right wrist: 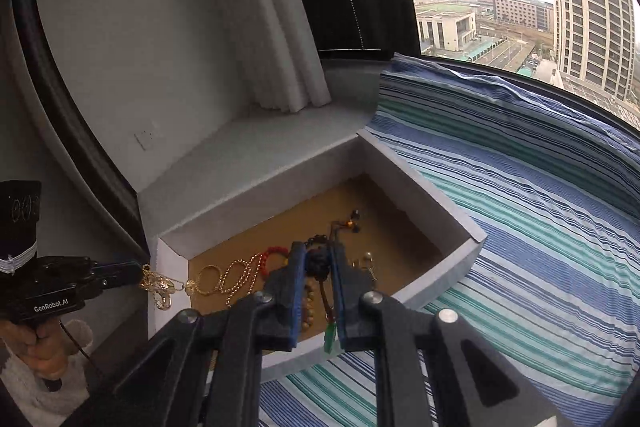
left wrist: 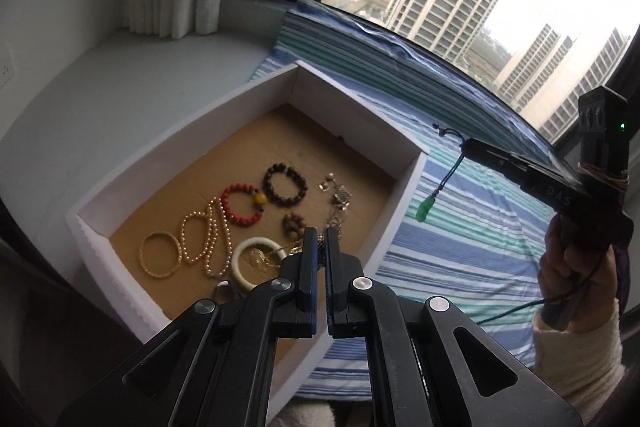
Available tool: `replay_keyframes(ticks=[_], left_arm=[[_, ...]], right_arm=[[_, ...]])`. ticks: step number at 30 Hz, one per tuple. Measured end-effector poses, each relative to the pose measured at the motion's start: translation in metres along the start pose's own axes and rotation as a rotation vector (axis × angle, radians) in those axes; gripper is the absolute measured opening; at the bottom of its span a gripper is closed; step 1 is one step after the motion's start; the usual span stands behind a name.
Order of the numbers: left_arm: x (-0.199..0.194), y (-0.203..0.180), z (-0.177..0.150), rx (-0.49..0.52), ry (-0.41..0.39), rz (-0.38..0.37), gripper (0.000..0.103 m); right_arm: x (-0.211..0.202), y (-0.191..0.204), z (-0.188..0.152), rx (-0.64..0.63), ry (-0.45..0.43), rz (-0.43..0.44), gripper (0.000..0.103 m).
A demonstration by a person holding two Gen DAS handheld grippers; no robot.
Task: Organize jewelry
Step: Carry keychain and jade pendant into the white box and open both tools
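The left gripper (right wrist: 141,273) pinches a gold chain (right wrist: 158,285) over the white box's (left wrist: 256,95) near corner. The right gripper (left wrist: 464,146) is clamped on a cord with a green pendant (left wrist: 425,211), hanging over the striped cloth (left wrist: 460,259) beside the box. Only the left view shows the bracelets (left wrist: 240,205) laid out clearly; only the right view shows the chain.

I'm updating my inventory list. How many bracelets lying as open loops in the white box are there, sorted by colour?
Red bead bracelet: 1
Dark brown bead bracelet: 1
Gold bead bracelet: 1
White bangle: 1
Total: 4
Not counted: the pearl strand and the bunched brown bead cluster in the box.
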State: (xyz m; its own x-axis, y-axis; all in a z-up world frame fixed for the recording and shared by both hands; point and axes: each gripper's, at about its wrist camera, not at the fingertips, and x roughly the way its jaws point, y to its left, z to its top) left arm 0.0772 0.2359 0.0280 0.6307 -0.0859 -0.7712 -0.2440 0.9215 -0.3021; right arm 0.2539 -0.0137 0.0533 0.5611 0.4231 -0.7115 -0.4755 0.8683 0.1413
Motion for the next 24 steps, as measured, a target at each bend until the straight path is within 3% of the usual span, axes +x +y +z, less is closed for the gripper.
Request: replay_keyframes(ticks=[8,15,17,18,19,20,22,24], left_arm=[[0.056,0.036,-0.013,-0.069,0.055,0.035,0.000],[0.100,0.043,-0.027,-0.068,0.097,0.068,0.001],[0.104,0.042,-0.030,-0.060,0.087,0.092,0.005],[0.104,0.042,-0.031,-0.057,0.078,0.114,0.009],[0.102,0.042,-0.032,-0.055,0.067,0.131,0.025],[0.099,0.042,-0.033,-0.057,0.053,0.147,0.047],[0.091,0.042,-0.034,-0.054,0.005,0.184,0.072],[0.080,0.036,-0.035,-0.020,-0.052,0.244,0.078]], right_arm=[[0.090,0.041,-0.005,-0.098,0.115,-0.012,0.013],[0.157,0.034,-0.025,-0.118,0.208,-0.099,0.013],[0.166,0.027,-0.031,-0.110,0.222,-0.080,0.016],[0.167,0.022,-0.033,-0.103,0.231,-0.068,0.019],[0.166,0.017,-0.034,-0.089,0.230,-0.067,0.032],[0.163,0.013,-0.033,-0.071,0.220,-0.067,0.036],[0.150,0.009,-0.030,-0.048,0.193,-0.070,0.036],[0.133,0.011,-0.025,-0.047,0.155,-0.086,0.041]])
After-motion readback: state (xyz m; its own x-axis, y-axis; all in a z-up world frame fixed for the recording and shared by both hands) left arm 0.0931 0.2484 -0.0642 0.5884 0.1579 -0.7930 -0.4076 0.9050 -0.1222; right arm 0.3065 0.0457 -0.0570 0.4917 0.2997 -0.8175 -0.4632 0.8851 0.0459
